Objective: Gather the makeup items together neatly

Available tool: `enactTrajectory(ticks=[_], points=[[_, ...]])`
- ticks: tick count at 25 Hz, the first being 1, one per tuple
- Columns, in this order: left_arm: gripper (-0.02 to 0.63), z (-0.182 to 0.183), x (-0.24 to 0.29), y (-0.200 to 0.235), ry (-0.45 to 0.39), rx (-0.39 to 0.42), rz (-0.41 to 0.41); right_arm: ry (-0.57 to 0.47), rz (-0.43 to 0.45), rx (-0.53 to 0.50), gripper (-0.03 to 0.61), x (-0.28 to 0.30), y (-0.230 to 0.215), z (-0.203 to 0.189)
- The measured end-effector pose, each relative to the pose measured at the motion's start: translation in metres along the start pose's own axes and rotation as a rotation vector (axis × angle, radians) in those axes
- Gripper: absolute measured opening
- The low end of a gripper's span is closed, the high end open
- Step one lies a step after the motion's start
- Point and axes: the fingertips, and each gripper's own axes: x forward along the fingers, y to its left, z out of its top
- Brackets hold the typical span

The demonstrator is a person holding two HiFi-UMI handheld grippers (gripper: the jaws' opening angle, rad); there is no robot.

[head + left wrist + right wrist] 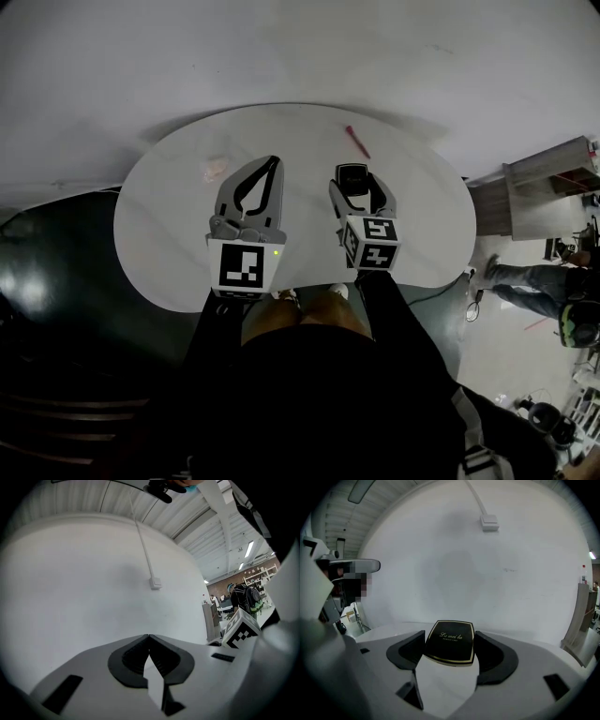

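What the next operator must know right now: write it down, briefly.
Left gripper: jaws shut, empty, over the table.
Right gripper: jaws shut on the black compact.
Lying apart on the table: red pencil near the far edge, small pinkish item at the left.
Done: compact gripped.
Left: bring all three items together neatly.

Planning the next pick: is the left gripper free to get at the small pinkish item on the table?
Probably yes. The left gripper is empty, jaws shut, and the pinkish item lies on bare table just left of its tips with nothing between. It must open first.
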Motion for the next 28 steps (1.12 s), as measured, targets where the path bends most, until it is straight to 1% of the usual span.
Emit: enactTrajectory(ticks=[4,7,11,17,20,24,28], points=[[0.017,-0.009,-0.005,0.016,-0.002,-0.012,-0.001,0.015,-0.001,-0.010,0.348,0.008,0.017,-0.004],[0.017,-0.012,-0.007,0.024,0.013,0.008,-0.014,0.027,-0.009,-0.008,0.348,0.010,0.025,-0.011],[0.017,-0.018,-0.010,0.027,0.007,-0.013,-0.026,0.057,0.008,-0.002,0.348,0.012,0.041,-0.029],[0.017,-0.029,-0.013,0.024,0.001,-0.037,-0.054,0.145,0.046,-0.009,0.348,0.018,0.066,-0.068],[0.017,-0.034,-0.014,0.025,0.009,-0.047,-0.055,0.190,0.057,-0.004,0.348,0.022,0.075,-0.088],[0.017,-0.041,-0.018,0.025,0.022,-0.057,-0.053,0.259,0.067,0.028,0.348,0.022,0.087,-0.120],[0.017,-0.047,-0.024,0.027,0.033,-0.055,-0.049,0.319,0.066,0.083,0.348,0.022,0.095,-0.150]])
